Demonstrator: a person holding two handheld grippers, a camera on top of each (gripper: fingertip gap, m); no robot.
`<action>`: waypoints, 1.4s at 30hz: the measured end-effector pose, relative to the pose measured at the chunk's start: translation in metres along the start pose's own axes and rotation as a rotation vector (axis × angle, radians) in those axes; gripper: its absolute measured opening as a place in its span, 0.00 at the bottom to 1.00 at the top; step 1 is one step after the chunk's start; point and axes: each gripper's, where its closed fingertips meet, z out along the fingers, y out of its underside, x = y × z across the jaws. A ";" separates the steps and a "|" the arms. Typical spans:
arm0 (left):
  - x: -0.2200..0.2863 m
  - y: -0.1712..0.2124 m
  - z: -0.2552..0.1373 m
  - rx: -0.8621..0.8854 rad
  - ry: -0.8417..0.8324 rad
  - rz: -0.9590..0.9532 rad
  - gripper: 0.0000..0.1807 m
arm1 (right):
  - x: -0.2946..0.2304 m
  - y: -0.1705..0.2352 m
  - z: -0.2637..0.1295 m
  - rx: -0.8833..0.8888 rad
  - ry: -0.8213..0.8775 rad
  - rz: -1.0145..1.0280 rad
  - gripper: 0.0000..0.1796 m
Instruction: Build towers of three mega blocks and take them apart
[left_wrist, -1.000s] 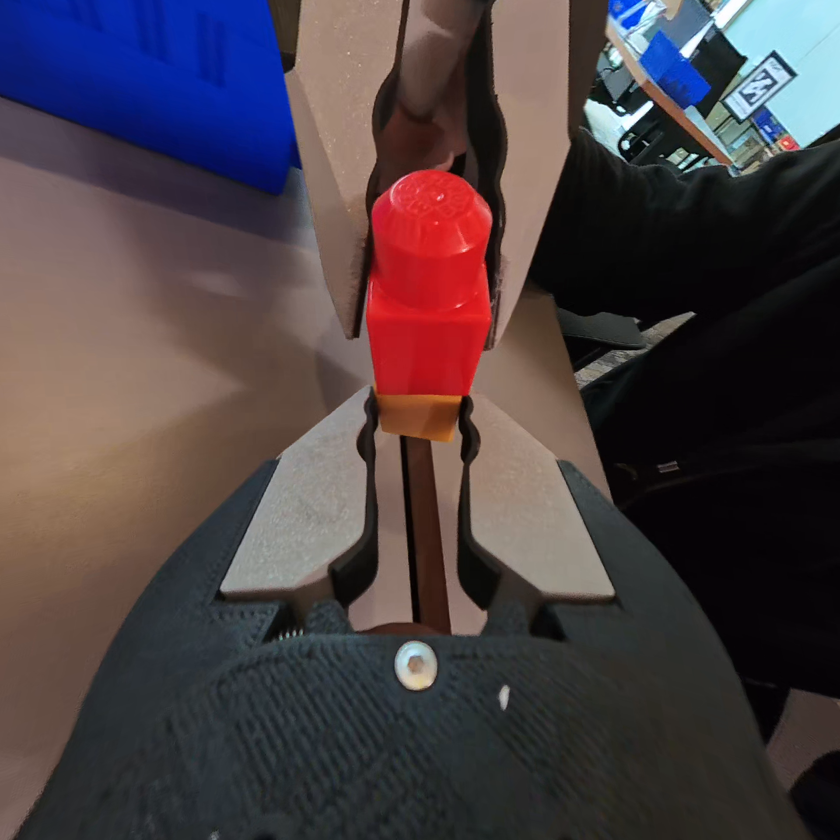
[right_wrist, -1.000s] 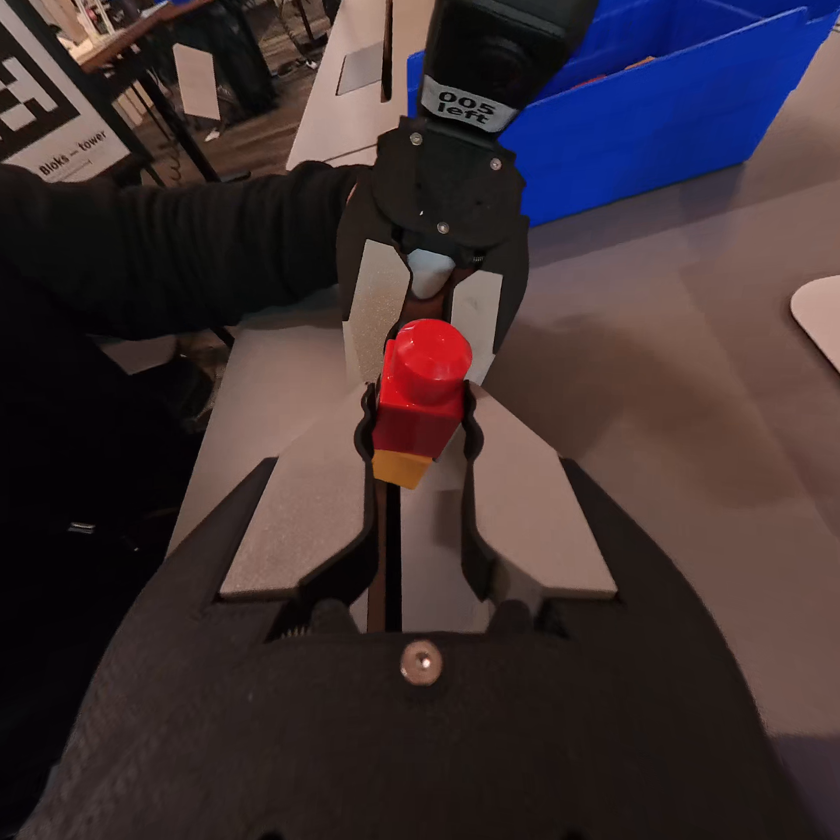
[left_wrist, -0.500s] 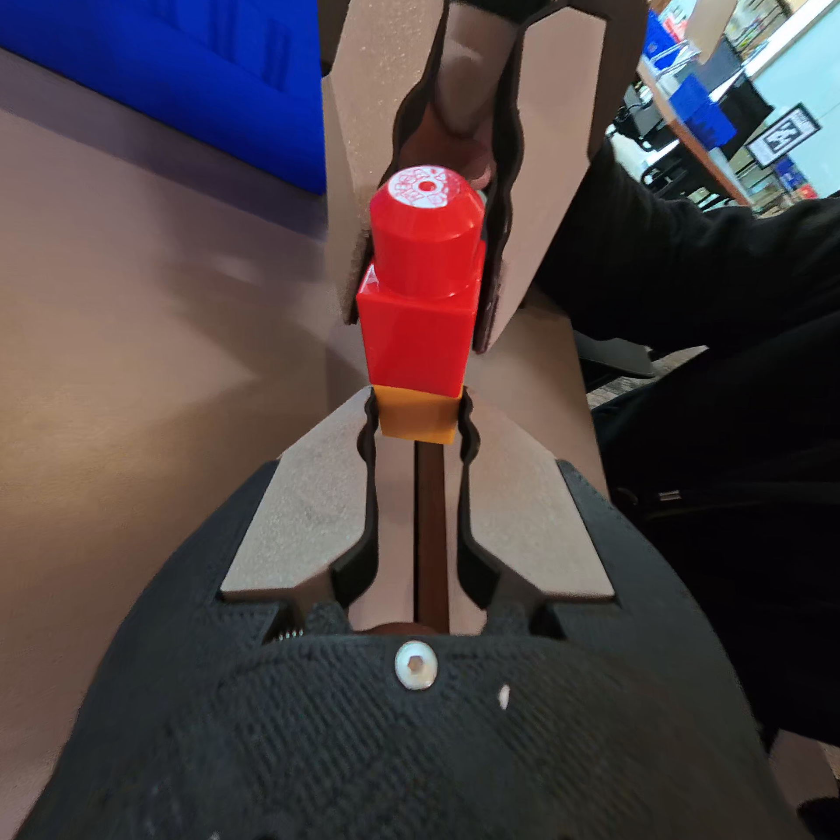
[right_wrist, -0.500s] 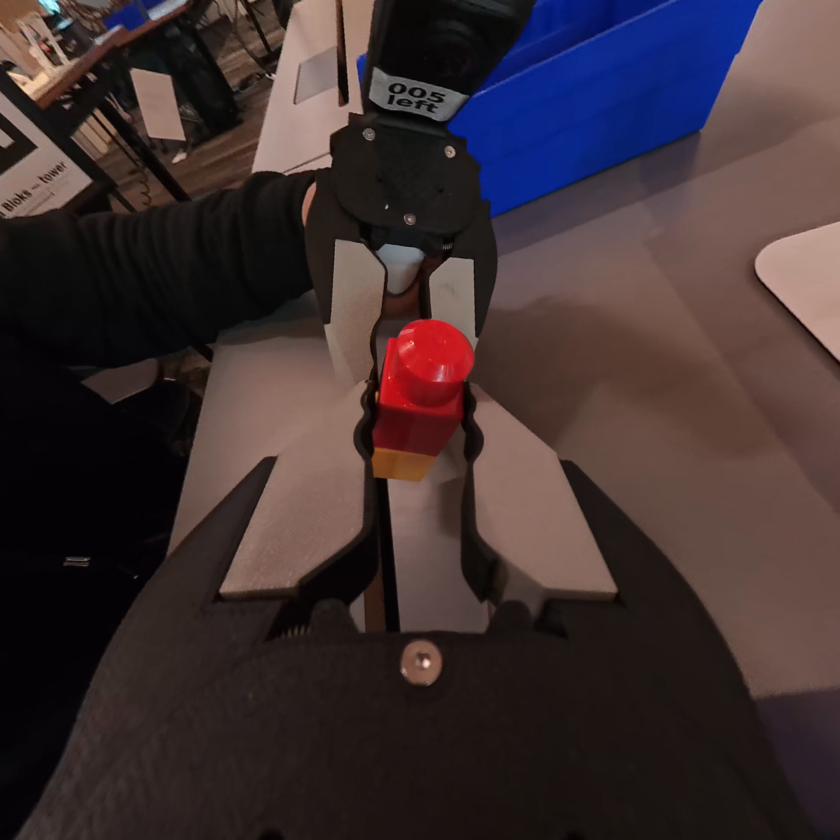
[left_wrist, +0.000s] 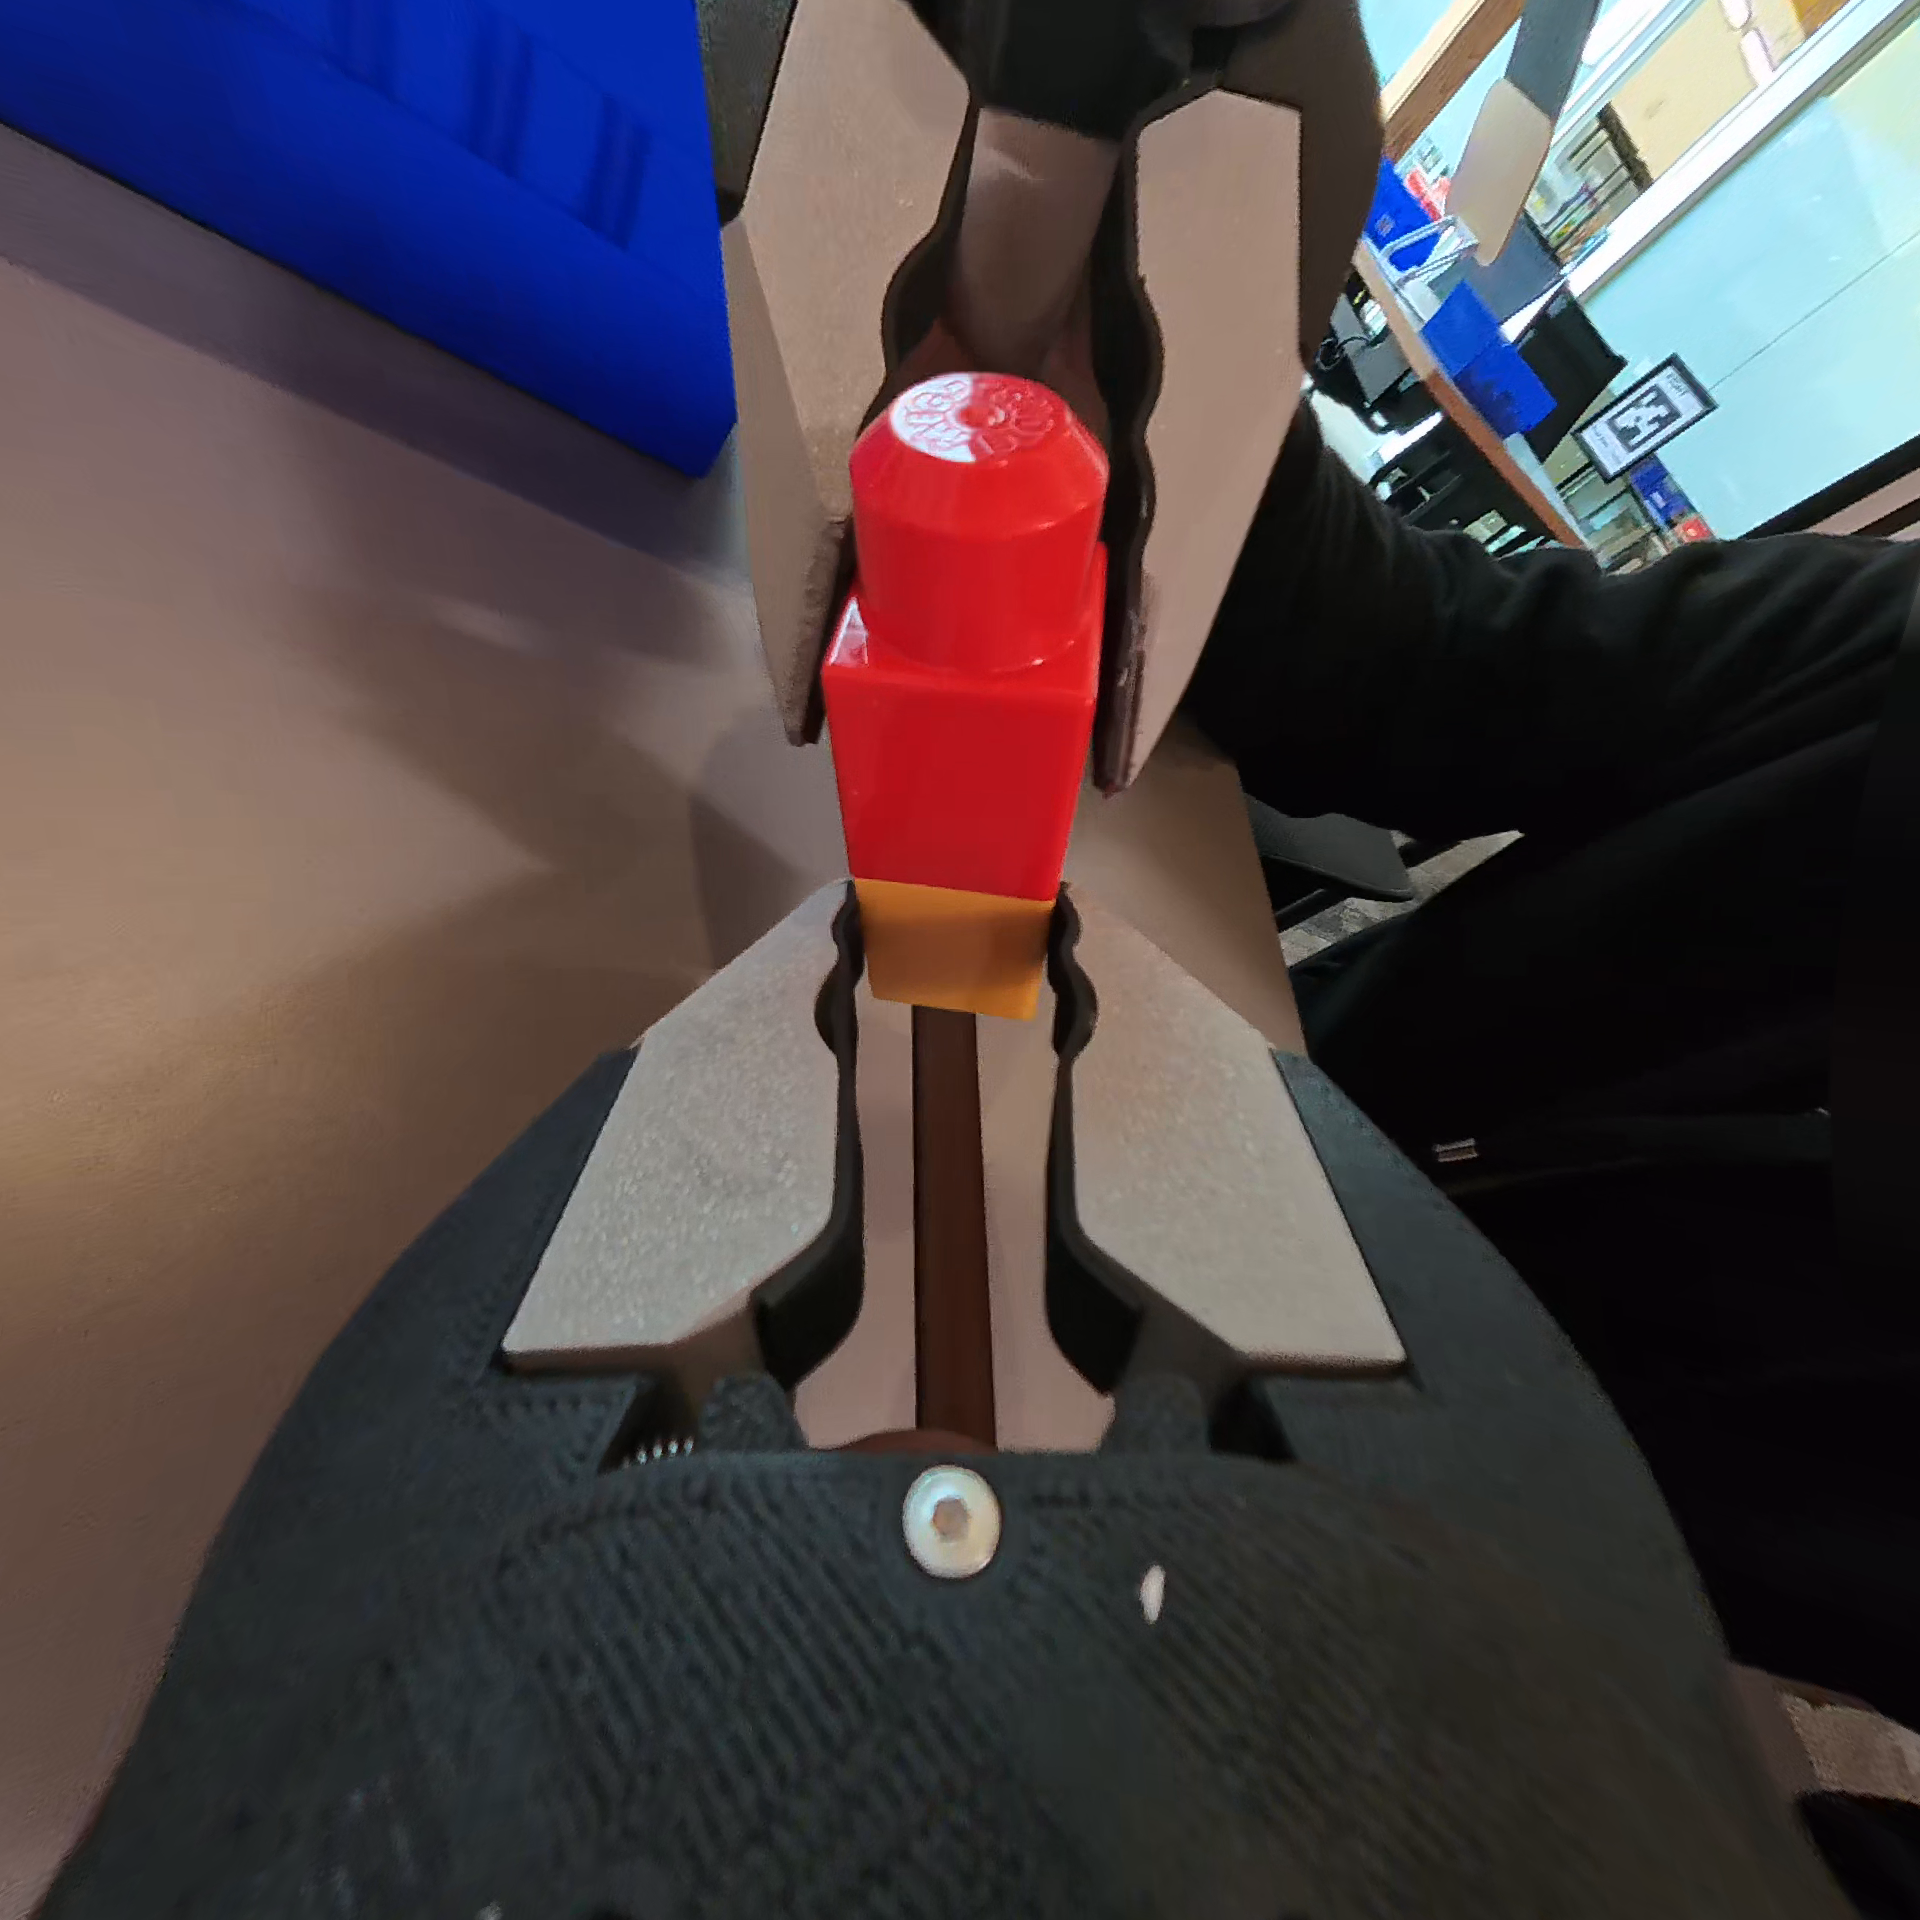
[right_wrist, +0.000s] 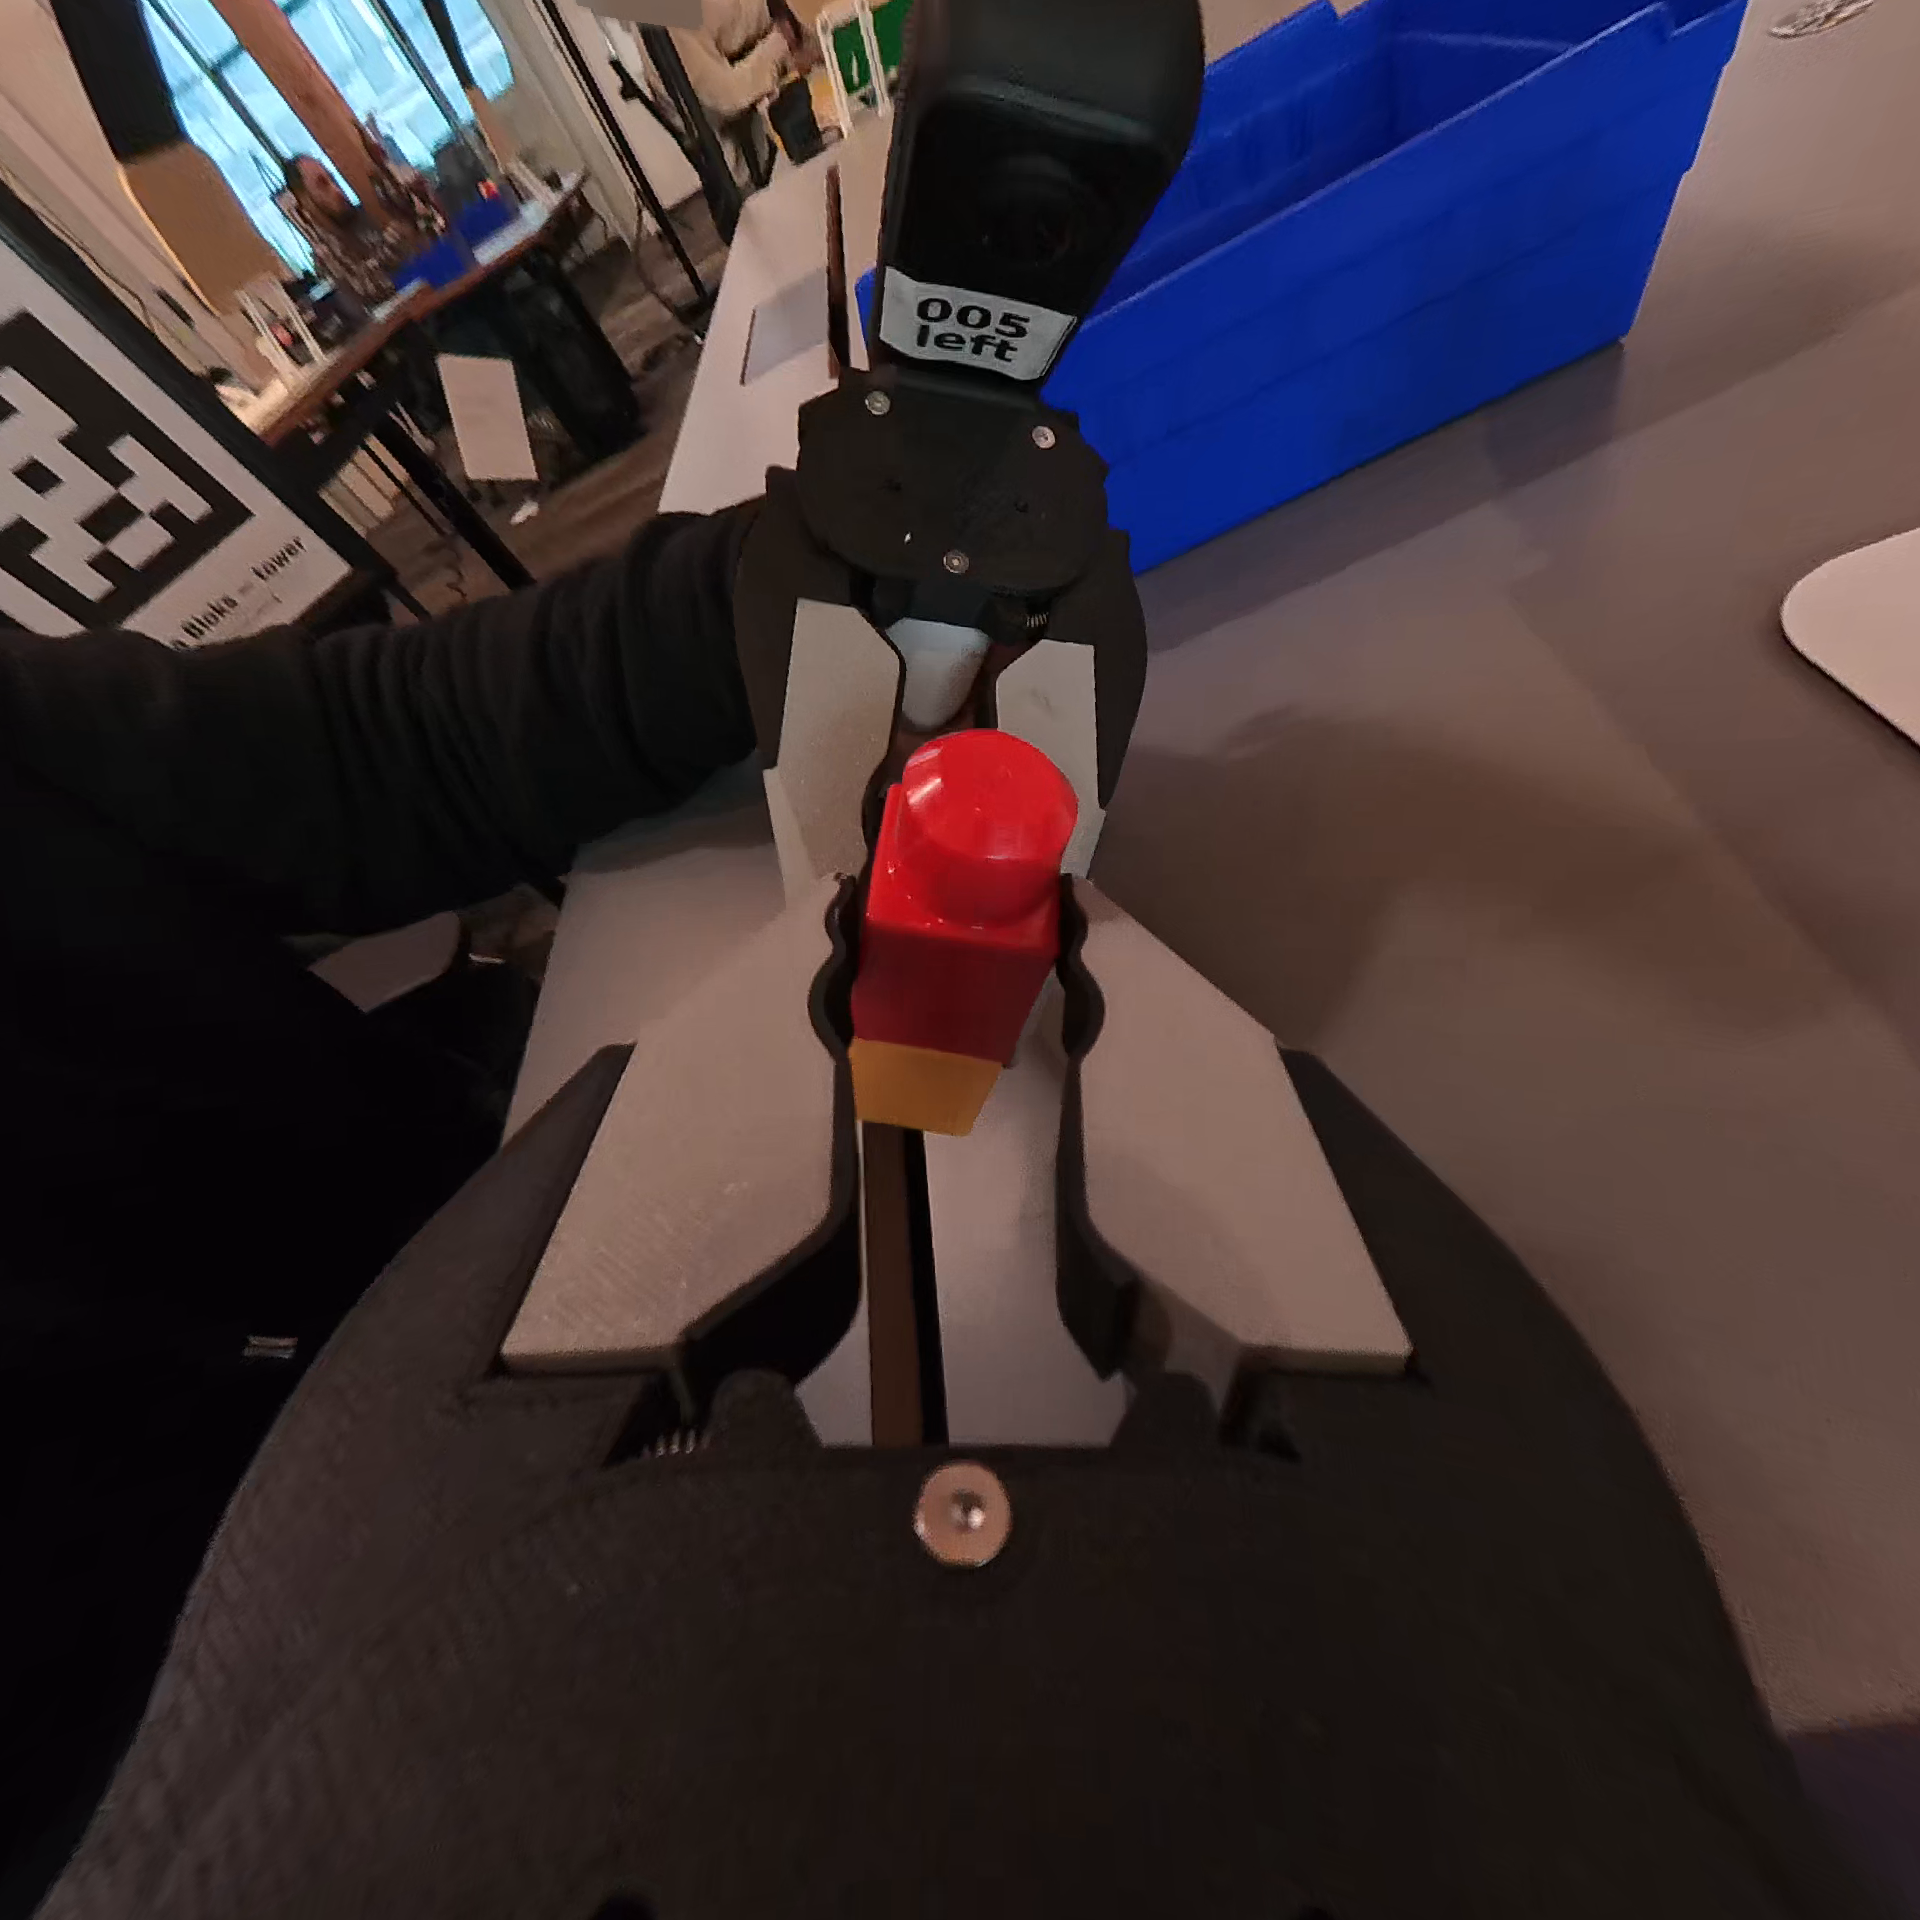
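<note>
Midair, the left claw (left_wrist: 954, 940) clenches an orange block (left_wrist: 951, 956) and the right claw (right_wrist: 956, 956) clenches the red block (right_wrist: 956, 935) stacked on it; the orange block's lower part is hidden.

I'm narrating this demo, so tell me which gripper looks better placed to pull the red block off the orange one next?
Probably the right gripper: its fingers clamp the red block. The left gripper grips the orange block beneath, so it would likely just anchor.
</note>
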 end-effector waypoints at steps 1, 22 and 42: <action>0.000 -0.001 -0.001 0.007 -0.004 0.004 0.18 | 0.000 0.000 0.001 0.007 -0.009 0.016 0.20; -0.017 -0.001 -0.016 0.072 -0.033 -0.025 0.21 | 0.016 0.012 0.011 -0.042 0.058 0.117 0.19; -0.046 0.021 -0.013 -0.038 -0.224 0.046 0.25 | 0.052 0.001 -0.005 -0.034 0.433 -0.070 0.18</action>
